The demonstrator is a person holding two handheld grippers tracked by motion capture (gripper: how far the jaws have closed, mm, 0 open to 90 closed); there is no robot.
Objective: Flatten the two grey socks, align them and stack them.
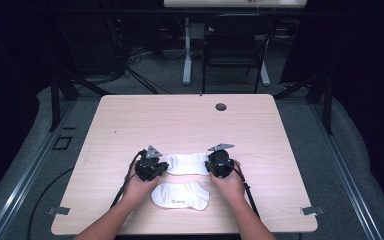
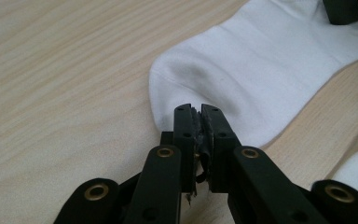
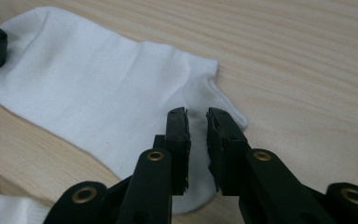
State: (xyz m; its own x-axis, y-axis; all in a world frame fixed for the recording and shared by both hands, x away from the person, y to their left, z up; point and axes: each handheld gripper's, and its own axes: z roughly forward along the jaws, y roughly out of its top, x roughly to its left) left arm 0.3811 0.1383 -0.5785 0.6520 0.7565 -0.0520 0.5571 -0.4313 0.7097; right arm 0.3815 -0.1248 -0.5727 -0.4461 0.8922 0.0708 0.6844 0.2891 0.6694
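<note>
Two white ankle socks lie on the wooden table (image 1: 180, 120). The far sock (image 1: 186, 163) stretches flat between both grippers. My left gripper (image 2: 196, 114) is at that sock's toe end (image 2: 261, 70), jaws pressed together at its edge, seemingly pinching the fabric. Over the cuff end (image 3: 121, 93), my right gripper (image 3: 196, 122) holds its jaws a narrow gap apart, with white fabric showing between them. From above, the left gripper (image 1: 150, 167) and right gripper (image 1: 220, 162) flank the sock. The near sock (image 1: 181, 195) lies flat between the person's hands, untouched.
A round cable hole (image 1: 221, 106) sits near the table's far edge. A black chair (image 1: 235, 45) and a white desk leg (image 1: 186, 50) stand beyond the table. Small metal brackets (image 1: 60, 210) mark the front corners. Bare wood spreads across the far half.
</note>
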